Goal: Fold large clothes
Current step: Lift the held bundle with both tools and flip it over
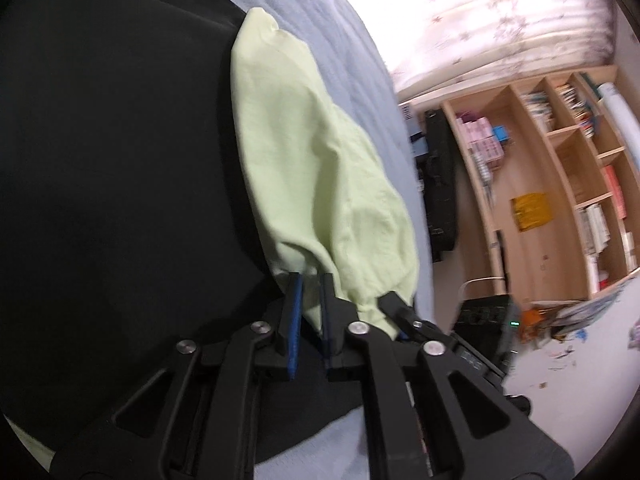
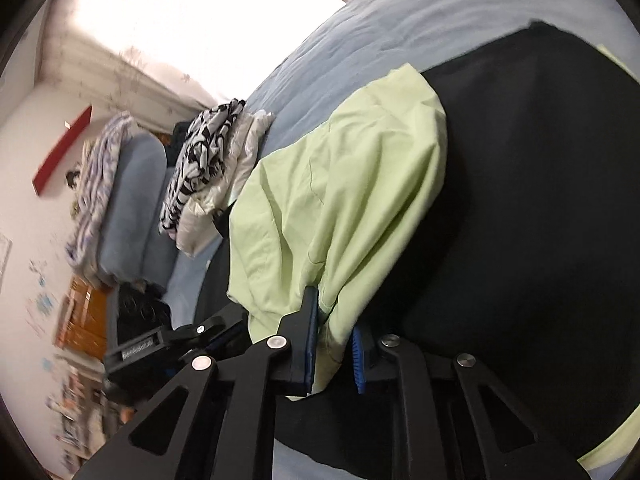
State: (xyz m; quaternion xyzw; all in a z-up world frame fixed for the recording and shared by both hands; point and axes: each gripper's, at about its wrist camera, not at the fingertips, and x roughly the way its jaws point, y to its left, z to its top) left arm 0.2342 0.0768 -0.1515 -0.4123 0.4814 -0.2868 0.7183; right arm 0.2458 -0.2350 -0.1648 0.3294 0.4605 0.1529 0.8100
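We work over the wide blue-grey quilted bed, where a large black cloth mat is spread flat. Above it hangs the pale green cotton garment, bunched and creased, lifted rather than laid out, so we judge the folding barely begun: no neat fold shows yet, and spreading and folding remain. Our left gripper is clamped on one green edge, and our right gripper pinches another. A zebra-patterned garment pile waits well apart.
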